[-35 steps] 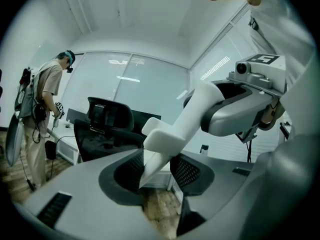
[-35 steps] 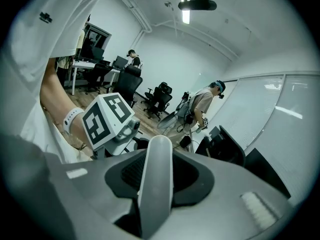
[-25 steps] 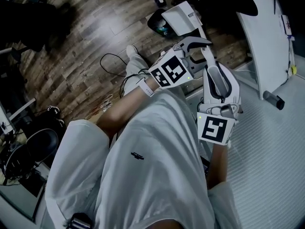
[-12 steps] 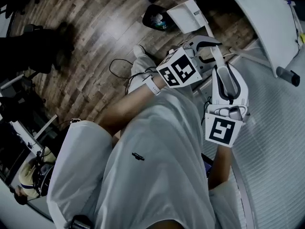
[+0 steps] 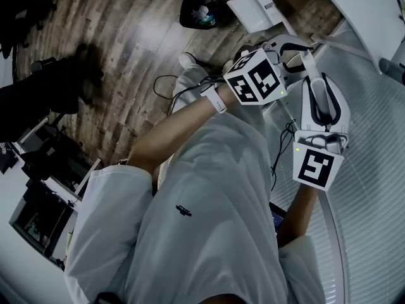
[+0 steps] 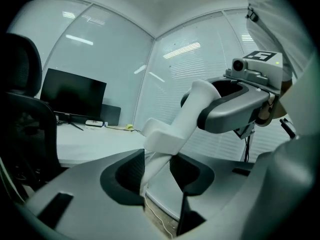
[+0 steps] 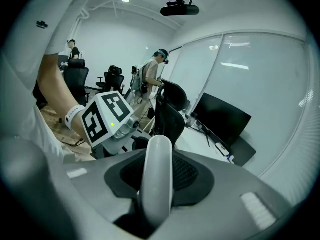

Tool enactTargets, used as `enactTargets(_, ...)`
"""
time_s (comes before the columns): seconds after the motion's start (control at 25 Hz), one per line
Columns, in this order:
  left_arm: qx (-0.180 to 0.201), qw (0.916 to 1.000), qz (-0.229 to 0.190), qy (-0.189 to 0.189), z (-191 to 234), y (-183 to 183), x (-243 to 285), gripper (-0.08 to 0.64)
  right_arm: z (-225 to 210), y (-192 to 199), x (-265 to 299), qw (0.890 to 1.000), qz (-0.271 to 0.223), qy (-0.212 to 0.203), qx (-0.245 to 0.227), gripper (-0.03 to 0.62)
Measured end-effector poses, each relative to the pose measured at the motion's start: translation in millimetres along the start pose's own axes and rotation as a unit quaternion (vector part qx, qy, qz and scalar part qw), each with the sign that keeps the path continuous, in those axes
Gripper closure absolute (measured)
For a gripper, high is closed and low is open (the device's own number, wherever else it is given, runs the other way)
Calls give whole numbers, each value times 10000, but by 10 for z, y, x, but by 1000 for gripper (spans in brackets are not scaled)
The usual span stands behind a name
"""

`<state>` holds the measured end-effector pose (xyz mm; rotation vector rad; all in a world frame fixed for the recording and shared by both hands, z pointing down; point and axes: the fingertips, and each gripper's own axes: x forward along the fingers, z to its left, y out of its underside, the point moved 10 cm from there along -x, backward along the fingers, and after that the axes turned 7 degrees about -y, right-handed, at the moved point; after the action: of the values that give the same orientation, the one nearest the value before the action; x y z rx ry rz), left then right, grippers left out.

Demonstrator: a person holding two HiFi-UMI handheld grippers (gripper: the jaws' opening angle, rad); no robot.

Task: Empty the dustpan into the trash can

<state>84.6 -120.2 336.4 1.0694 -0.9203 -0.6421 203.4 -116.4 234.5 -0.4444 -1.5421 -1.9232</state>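
The white dustpan shows at the top of the head view, just right of the black trash can, which has litter inside. Its long white handle runs back to both grippers. My left gripper is shut on the handle's shaft, which passes between its dark pads. My right gripper, just right of the left one and nearer me, is shut on the handle's rounded top end. Whether the pan rests on the floor I cannot tell.
Cables lie on the wood floor by my shoe. A white slatted wall stands on the right. There are dark office chairs, a desk with a monitor, and people standing across the room.
Both grippers have moved right and up in the head view, still holding the handle. The dustpan and trash can have slid toward the top edge of the picture.
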Motion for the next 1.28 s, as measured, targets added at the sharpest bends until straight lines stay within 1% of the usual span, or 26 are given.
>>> enactTargets(0.16,-71,9992,171,362,51,122,313,400,-154,210,105,9990,239,167,346,466)
enactTargets(0.32,-175,9979,206,594,110,243,555,400,-287,370,229,9966,459,290,623,465)
enactTargets(0.4,-197,9972,270,671,109,331,602,400,-317,495,270,9940,546,372,870,465)
enactTargets(0.56,-132,9970,444,619,146,439,579,400,-468,782,297,9860,567,613,1442,465)
enactTargets(0.72,-63,9968,562,572,148,523,474,403,-525,1113,332,9780,755,769,1787,465)
enactTargets(0.84,-12,9974,547,473,180,547,403,441,-539,1341,464,9737,871,807,1947,465)
enactTargets(0.92,26,9976,557,401,183,542,364,491,-553,1478,545,9708,926,835,2050,465)
enactTargets(1.04,38,9975,622,346,176,514,309,526,-600,1671,613,9677,1019,914,2117,465)
enactTargets(1.2,34,9978,592,296,143,462,255,552,-709,1978,693,9580,1105,1030,2436,463)
enactTargets(1.28,43,9978,602,278,117,451,240,552,-774,2179,751,9518,1145,1112,2620,463)
